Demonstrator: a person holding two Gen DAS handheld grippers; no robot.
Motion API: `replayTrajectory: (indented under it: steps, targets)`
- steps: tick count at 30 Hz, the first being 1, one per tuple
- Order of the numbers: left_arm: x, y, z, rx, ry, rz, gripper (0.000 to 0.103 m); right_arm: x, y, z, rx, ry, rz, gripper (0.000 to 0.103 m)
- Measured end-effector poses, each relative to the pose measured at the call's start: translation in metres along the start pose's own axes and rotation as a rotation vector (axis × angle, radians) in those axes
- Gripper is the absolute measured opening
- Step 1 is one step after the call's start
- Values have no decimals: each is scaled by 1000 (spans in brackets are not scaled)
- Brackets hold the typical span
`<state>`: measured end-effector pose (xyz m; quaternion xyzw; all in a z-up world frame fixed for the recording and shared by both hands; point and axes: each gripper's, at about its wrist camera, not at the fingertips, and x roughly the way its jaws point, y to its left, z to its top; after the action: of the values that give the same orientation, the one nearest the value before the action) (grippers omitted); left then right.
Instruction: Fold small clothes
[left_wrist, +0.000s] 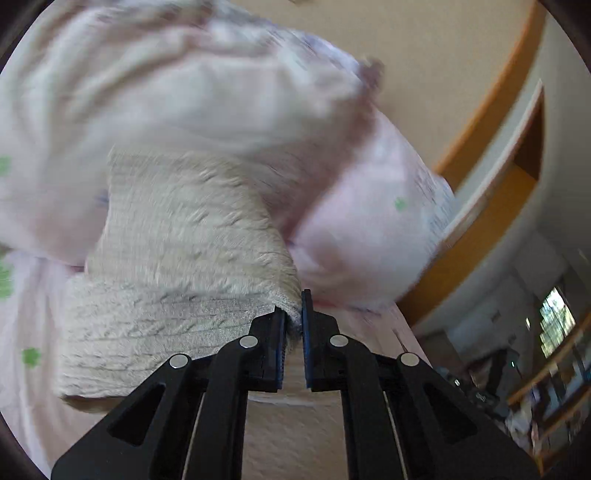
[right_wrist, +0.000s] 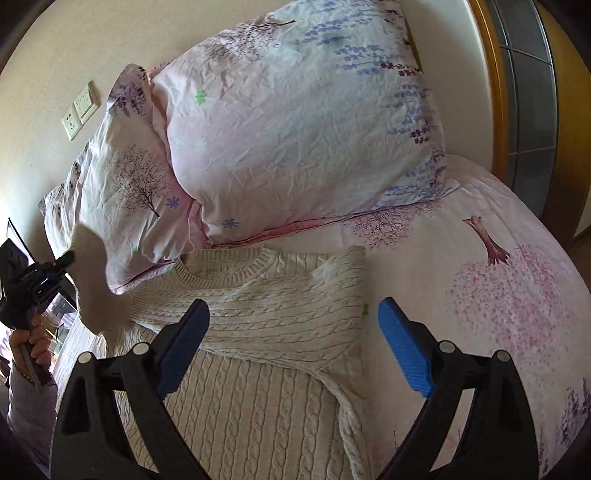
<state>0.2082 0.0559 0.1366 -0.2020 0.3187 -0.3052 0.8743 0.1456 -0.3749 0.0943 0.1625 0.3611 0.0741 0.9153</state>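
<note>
The cream cable-knit sweater (right_wrist: 258, 332) is lying on the floral bedsheet (right_wrist: 498, 295) below two pillows (right_wrist: 295, 129), one sleeve folded across its chest. The left gripper (left_wrist: 293, 325) is pinching the other sleeve's cuff (left_wrist: 288, 306), lifting it. The right gripper (right_wrist: 293, 347) is hovering wide apart, holding nothing. No legible writing is showing. The left view is motion-blurred.
</note>
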Motion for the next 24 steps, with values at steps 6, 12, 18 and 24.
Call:
replayTrajectory:
  steps: [6, 12, 18, 24]
  targets:
    - [69, -53, -68, 194, 294, 23, 17, -4, -29, -26, 62, 95, 8, 93]
    - [-55, 13, -102, 154, 157, 297, 82, -28, -57, -78, 150, 165, 99, 87]
    - [-120, 52, -144, 6, 170, 309, 81, -38, -49, -125, 162, 219, 132, 60]
    - [-135, 58, -184, -64, 207, 272, 77, -61, -55, -146, 192, 190, 102, 51]
